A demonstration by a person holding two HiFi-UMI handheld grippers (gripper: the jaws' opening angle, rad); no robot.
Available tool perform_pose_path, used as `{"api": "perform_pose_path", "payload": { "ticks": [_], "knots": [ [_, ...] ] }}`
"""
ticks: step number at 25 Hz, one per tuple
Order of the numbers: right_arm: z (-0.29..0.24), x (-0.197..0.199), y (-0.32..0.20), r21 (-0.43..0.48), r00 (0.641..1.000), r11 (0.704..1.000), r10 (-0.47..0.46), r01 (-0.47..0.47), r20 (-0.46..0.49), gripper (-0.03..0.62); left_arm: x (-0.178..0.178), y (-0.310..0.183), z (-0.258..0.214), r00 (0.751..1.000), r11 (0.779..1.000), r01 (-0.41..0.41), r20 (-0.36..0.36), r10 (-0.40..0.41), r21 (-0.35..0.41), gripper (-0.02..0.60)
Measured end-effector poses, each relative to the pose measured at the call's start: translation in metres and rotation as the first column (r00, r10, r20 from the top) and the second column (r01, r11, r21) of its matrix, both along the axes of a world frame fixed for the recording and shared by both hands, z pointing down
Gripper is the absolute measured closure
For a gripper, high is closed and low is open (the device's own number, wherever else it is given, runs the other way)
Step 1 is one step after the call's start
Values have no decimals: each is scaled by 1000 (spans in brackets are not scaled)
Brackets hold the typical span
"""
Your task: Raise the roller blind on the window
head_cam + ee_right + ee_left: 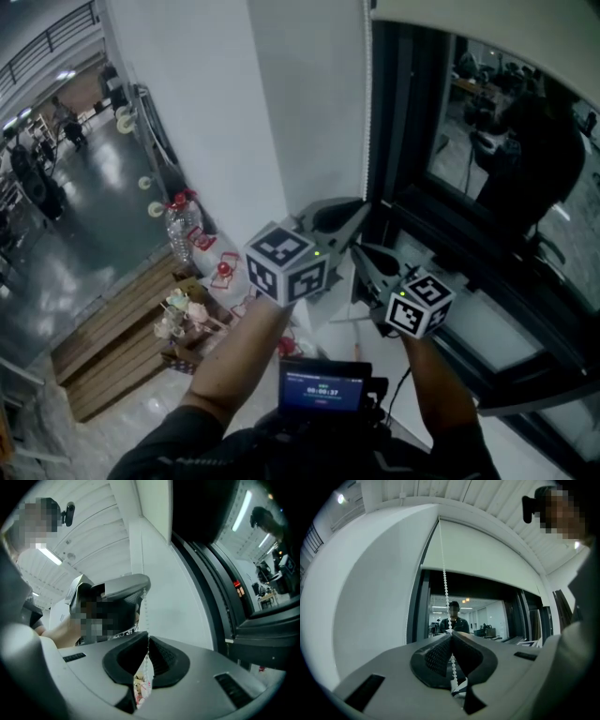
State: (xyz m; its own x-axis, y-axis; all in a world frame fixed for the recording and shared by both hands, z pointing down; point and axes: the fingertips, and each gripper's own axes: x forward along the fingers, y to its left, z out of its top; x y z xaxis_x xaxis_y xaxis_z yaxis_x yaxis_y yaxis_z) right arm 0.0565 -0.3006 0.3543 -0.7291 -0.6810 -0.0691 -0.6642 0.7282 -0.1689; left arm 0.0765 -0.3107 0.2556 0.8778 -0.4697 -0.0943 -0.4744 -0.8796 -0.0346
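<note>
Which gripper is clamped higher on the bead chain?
The left gripper: it is shut on the bead chain above the right gripper, which pinches the same chain lower down, as that gripper's own view shows.

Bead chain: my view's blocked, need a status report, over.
Left gripper shut on bead chain, right gripper shut on it lower down. Roller blind partly up. Nothing seen fouling chain.

Digits on the small screen blur beyond reading
</note>
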Motion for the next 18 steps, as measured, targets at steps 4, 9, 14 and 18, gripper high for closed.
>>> {"api": "perform_pose_path", "payload": {
  "ticks": [4,9,14,18],
  "knots": [
    [19,0,-2,-34,1000,999,17,-18,-8,585,-5,-2,20,1000,999,2,-13,-2,-39,578],
    [19,-5,-1,-35,999,999,7,-8,-32,583,-9,-3,21,1000,999,15,-22,-16,-32,578],
    [5,7,6,18,989,999,51,-49,-137,551,-18,-3,16,998,1000,25,-59,-26,-12,578],
    [-43,32,9,97,991,993,82,-72,-104,549,-19,-4,15,998,1000,21,-65,-22,-7,578]
  ]
}}
